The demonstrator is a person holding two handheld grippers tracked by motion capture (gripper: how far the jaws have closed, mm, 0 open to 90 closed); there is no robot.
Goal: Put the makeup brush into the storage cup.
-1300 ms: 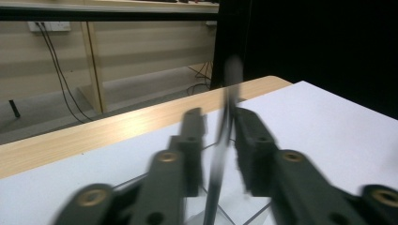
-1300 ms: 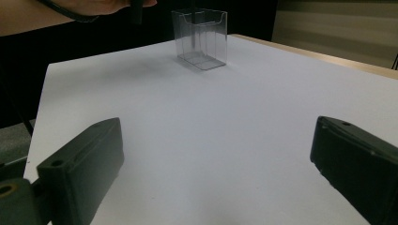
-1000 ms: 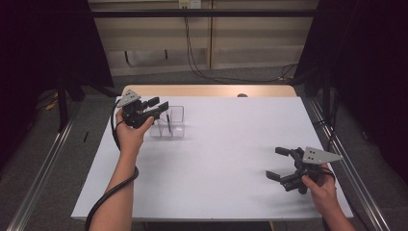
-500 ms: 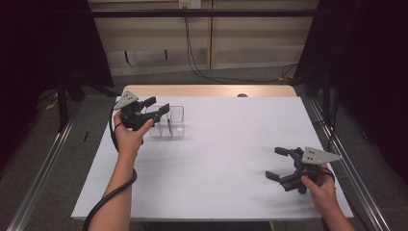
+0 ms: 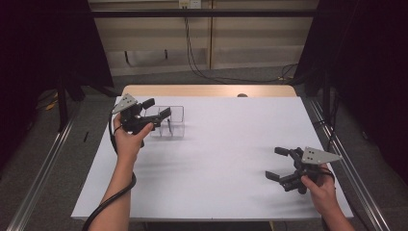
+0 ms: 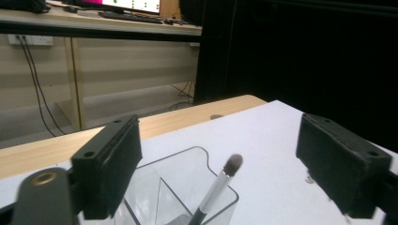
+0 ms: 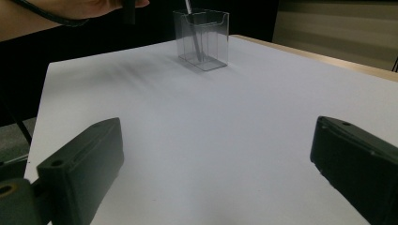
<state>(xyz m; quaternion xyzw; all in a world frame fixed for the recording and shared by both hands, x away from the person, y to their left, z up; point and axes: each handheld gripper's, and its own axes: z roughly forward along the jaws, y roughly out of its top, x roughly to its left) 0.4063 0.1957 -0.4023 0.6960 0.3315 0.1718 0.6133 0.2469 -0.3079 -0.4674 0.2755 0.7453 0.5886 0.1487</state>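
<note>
Over clear holder (image 5: 169, 121), left claw (image 5: 156, 108) just opened, brush (image 6: 217, 187) loose inside; right claw (image 5: 279, 163) wide; no readable writing.

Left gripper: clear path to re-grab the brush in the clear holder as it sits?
Probably yes. The left gripper has just been opening; the brush stands tilted in the clear holder, its tip rising between the open jaws, untouched, nothing blocking it.

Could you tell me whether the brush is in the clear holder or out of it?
In. The brush stands tilted inside the clear holder, bristles up above the rim, and the left claw is open around it without touching.
</note>
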